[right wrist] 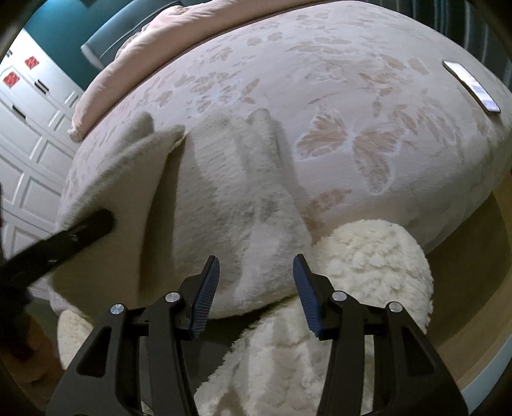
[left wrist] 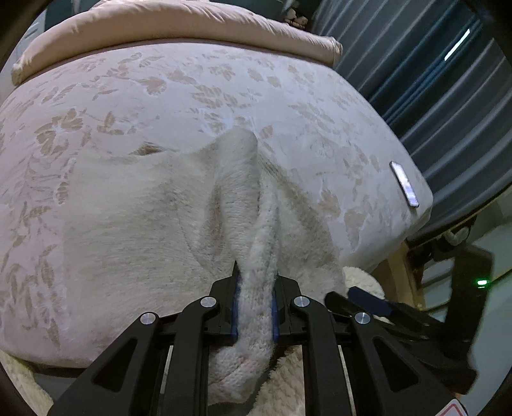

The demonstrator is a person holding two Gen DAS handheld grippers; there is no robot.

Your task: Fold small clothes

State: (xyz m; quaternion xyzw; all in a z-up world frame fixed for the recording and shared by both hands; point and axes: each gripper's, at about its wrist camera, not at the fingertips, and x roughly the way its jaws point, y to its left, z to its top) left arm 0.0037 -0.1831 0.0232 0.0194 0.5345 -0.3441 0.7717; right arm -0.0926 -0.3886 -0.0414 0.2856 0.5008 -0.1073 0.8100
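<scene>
Left gripper [left wrist: 254, 307] fingers clamp cream garment [left wrist: 144, 208]; right gripper [right wrist: 256, 296] fingers apart.

**Counts around the bed**

I count one pale floral-patterned bedspread [left wrist: 304, 105]. On it: one cream knitted garment [left wrist: 144, 204], one slim rectangular phone [left wrist: 404, 184] and one pink rolled duvet [left wrist: 179, 28]. Below its edge: one fluffy white fleece piece [right wrist: 368, 256]. Two black two-finger grippers: left [left wrist: 255, 307], right [right wrist: 256, 296].

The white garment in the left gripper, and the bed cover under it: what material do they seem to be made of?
The white garment, pinched in the left gripper, looks like a soft knit, perhaps wool or acrylic: ribbed rows and a fuzzy surface show. The bed cover looks like short plush or velvet, matte, with a tan leaf pattern set into the pile.
</scene>
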